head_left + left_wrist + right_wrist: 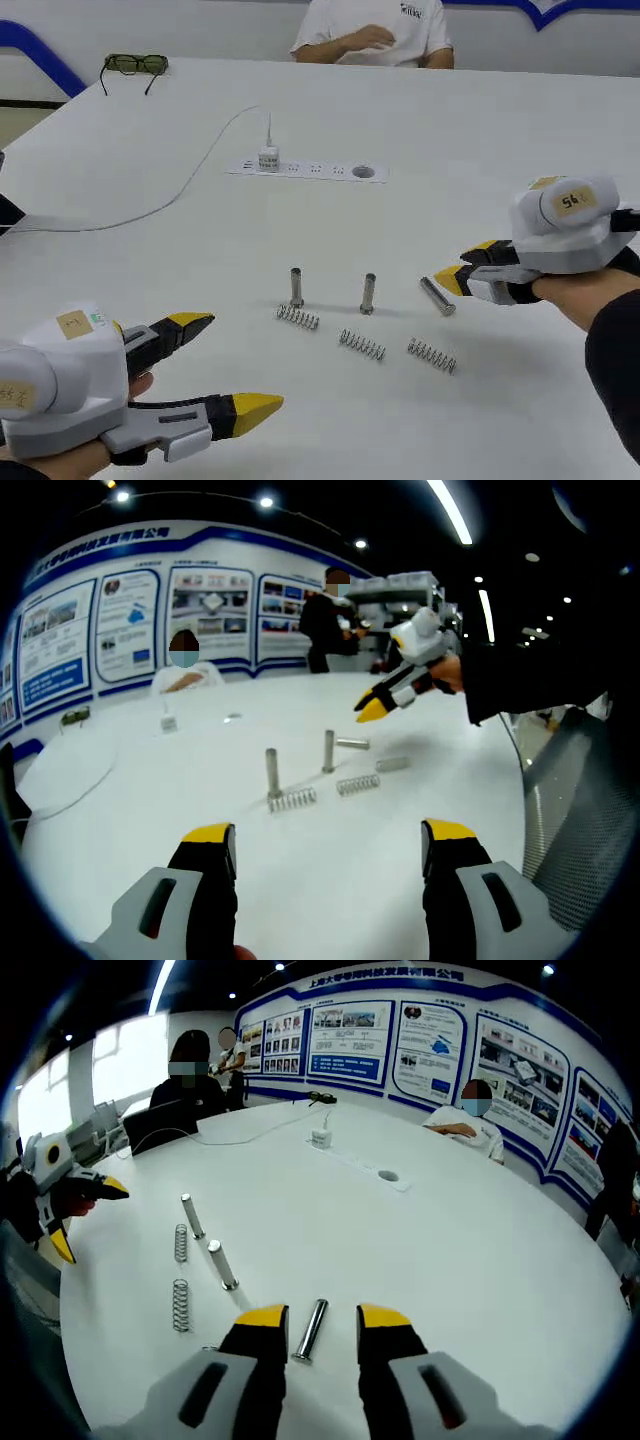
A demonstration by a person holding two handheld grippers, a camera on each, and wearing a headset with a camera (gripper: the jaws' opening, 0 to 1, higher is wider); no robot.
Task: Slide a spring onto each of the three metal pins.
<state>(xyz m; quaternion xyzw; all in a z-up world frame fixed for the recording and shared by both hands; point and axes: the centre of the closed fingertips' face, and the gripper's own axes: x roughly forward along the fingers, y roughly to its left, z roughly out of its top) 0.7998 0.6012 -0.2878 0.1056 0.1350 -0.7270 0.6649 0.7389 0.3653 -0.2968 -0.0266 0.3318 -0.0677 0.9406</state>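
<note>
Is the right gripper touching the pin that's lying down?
Apart. The right gripper view shows the lying pin between the open jaws of the right gripper, with white table showing on each side.

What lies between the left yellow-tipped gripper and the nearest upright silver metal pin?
A small coiled metal spring, lying at that pin's foot; left gripper view.

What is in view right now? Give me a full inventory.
upright pins: two, silver, centre
lying pin: one, silver, near the right gripper
springs: three, silver, flat before the pins
power strip: one, white, beyond the pins, charger and cable attached
glasses: one, dark, far left
table: one, white
seated person: one, white shirt, far side
left gripper: one, white, jaws yellow-tipped, open, near left
right gripper: one, white, jaws open, right
</note>
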